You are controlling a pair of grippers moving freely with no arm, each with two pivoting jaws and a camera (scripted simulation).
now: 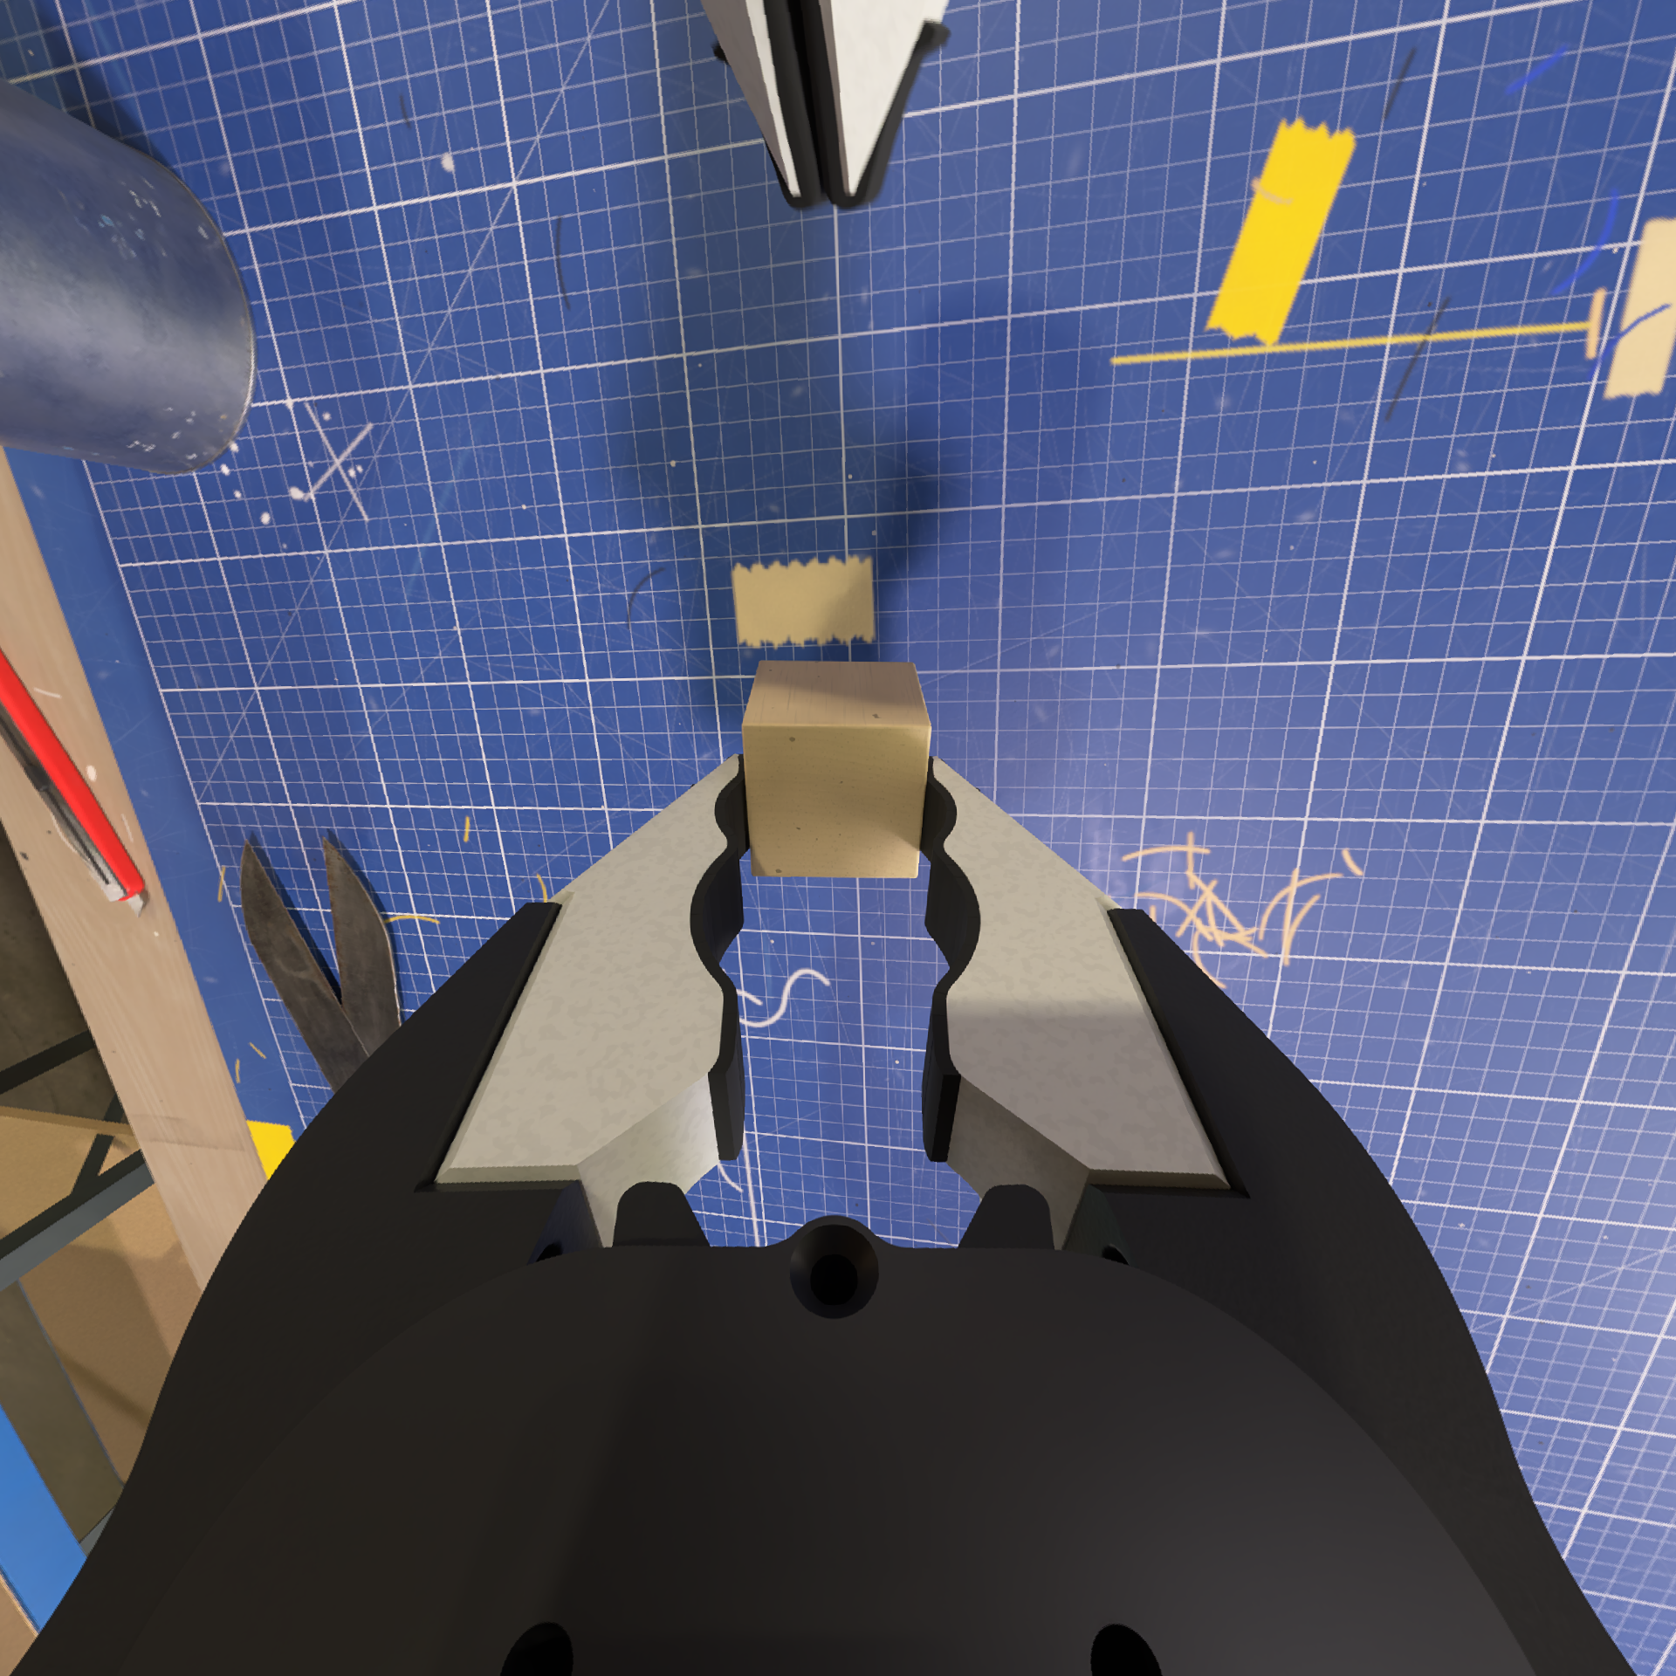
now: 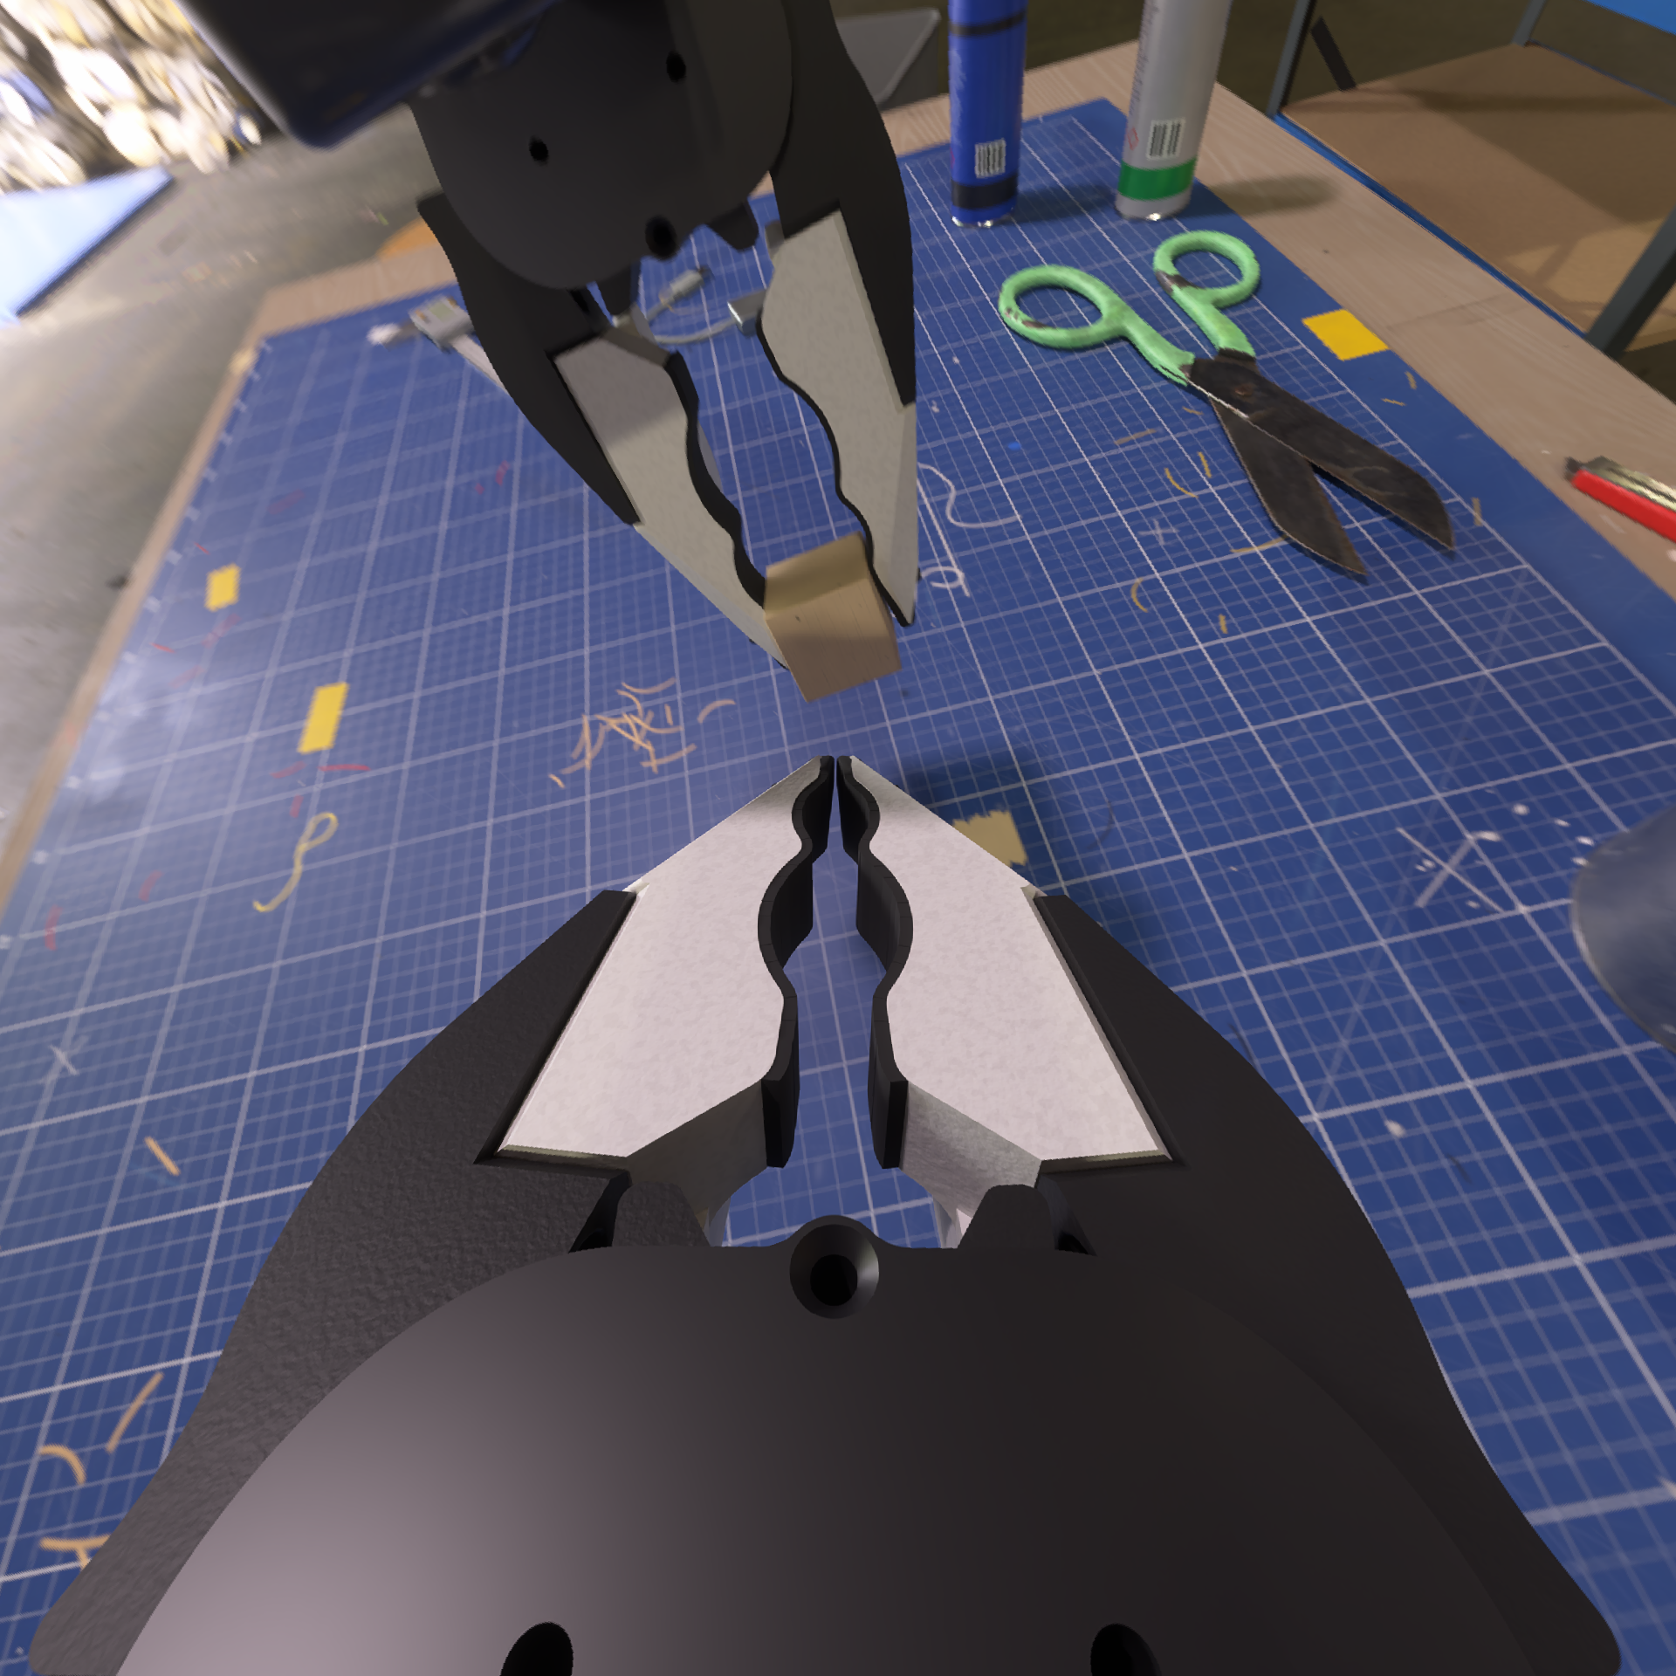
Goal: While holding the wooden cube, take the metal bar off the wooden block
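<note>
My left gripper [image 1: 836,798] is shut on a pale wooden cube [image 1: 834,771] and holds it above the blue cutting mat [image 1: 1270,725]. In the right wrist view the same gripper [image 2: 830,617] hangs ahead of me with the cube [image 2: 830,626] between its fingertips, off the mat. My right gripper [image 2: 834,766] is shut and empty, just short of the cube. Its closed tips also show at the top of the left wrist view [image 1: 821,195]. No metal bar and no wooden block shows in either view.
Green-handled scissors [image 2: 1252,381] lie at the right of the mat [image 2: 363,998], their blades [image 1: 317,952] also in the left wrist view. Two spray cans [image 2: 984,109] stand at the back. A red knife [image 2: 1623,490], a grey cylinder [image 1: 109,299], tape pieces [image 1: 1279,227] and wood shavings [image 2: 635,725] lie around.
</note>
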